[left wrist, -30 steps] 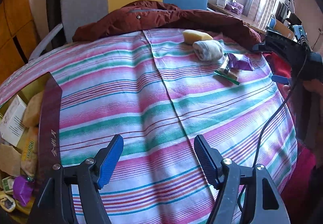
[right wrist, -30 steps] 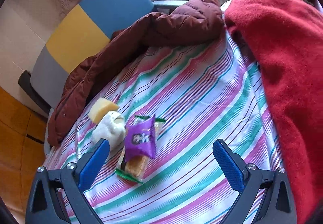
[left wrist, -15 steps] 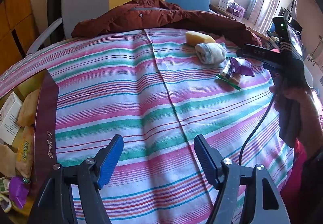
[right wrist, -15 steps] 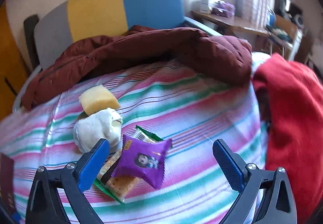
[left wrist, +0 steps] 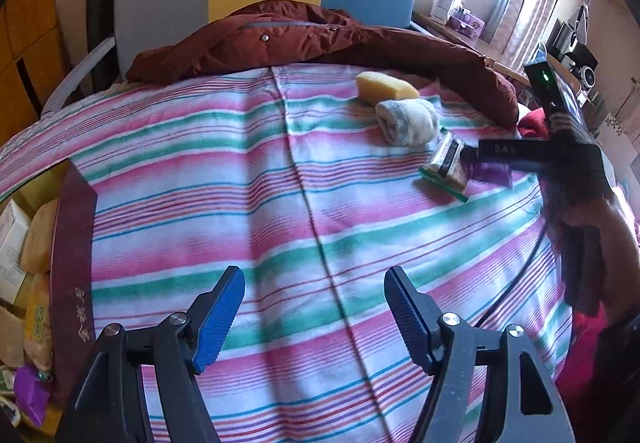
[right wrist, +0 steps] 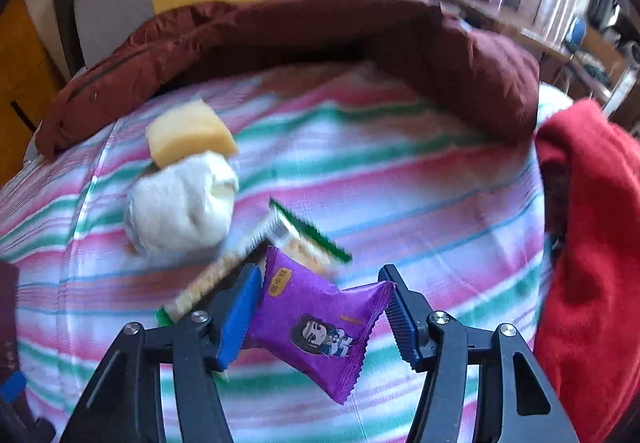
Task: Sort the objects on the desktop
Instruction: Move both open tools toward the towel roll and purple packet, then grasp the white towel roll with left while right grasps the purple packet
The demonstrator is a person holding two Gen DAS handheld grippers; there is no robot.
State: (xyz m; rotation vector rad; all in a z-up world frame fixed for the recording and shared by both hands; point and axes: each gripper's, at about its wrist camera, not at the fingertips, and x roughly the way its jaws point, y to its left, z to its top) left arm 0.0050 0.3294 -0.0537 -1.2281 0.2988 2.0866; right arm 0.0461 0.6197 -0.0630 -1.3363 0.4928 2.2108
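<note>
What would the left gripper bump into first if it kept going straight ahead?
Probably just the striped cloth. The left gripper points down at a bare patch of it, with nothing between its open fingers. Depth is hard to judge here.

Left wrist view sits back over the near part of the pink, green and white striped cloth (left wrist: pixel 248 179), looking steeply down and across to the far maroon padded jacket (left wrist: pixel 320 43). Right wrist view hangs much closer — low over the cloth's far right, tilted down past the red fleece blanket (right wrist: pixel 592 243). Shared ground: the yellow sponge block (left wrist: pixel 384 86), the rolled white sock (left wrist: pixel 408 121) — small and far right in one, big and left in the other (right wrist: pixel 180 199).
</note>
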